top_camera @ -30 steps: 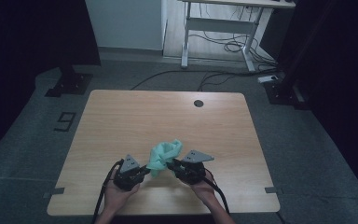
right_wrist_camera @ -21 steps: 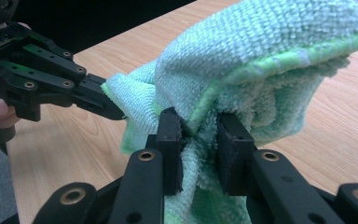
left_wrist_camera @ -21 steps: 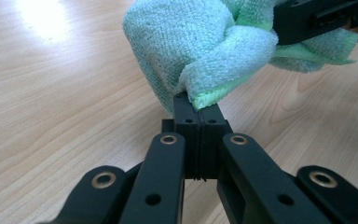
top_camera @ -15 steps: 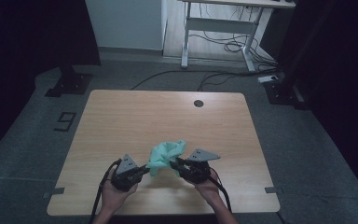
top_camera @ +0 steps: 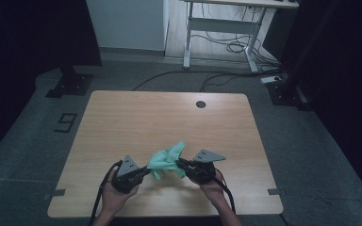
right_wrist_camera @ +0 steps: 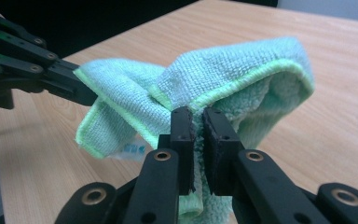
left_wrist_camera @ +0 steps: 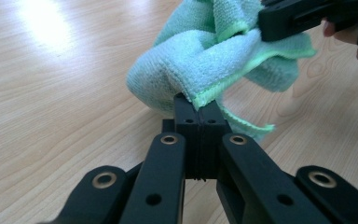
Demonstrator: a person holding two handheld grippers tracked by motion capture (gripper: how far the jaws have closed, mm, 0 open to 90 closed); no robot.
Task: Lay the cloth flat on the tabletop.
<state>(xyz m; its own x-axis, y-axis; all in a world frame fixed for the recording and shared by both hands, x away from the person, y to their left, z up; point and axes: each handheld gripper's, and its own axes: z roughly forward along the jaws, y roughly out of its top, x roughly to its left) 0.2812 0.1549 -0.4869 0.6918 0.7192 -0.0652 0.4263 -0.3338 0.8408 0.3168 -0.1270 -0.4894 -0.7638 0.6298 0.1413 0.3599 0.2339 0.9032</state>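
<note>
A mint-green microfibre cloth (top_camera: 167, 159) hangs bunched between both grippers, just above the front of the wooden table (top_camera: 169, 117). My left gripper (top_camera: 147, 170) is shut on the cloth's hemmed edge (left_wrist_camera: 205, 51), with its jaws pressed together at the tips (left_wrist_camera: 199, 105). From the other side my right gripper (top_camera: 179, 163) grips a fold of the cloth (right_wrist_camera: 242, 74). Its jaws (right_wrist_camera: 198, 116) have just closed on that fold and stand slightly apart around the thick fabric. The left gripper view has the right gripper (left_wrist_camera: 298, 18) at top right. The right gripper view has the left gripper (right_wrist_camera: 51, 70) at left.
A round black grommet hole (top_camera: 201, 104) sits near the table's far edge. On the floor at left is a "9" mark (top_camera: 66, 122) and a black stand base (top_camera: 70, 84). A white desk frame with cables (top_camera: 226, 28) stands behind the table.
Both hands stay near the front of the table. The right gripper has edged slightly to the right, and the cloth bunch between the grippers has changed shape a little.
</note>
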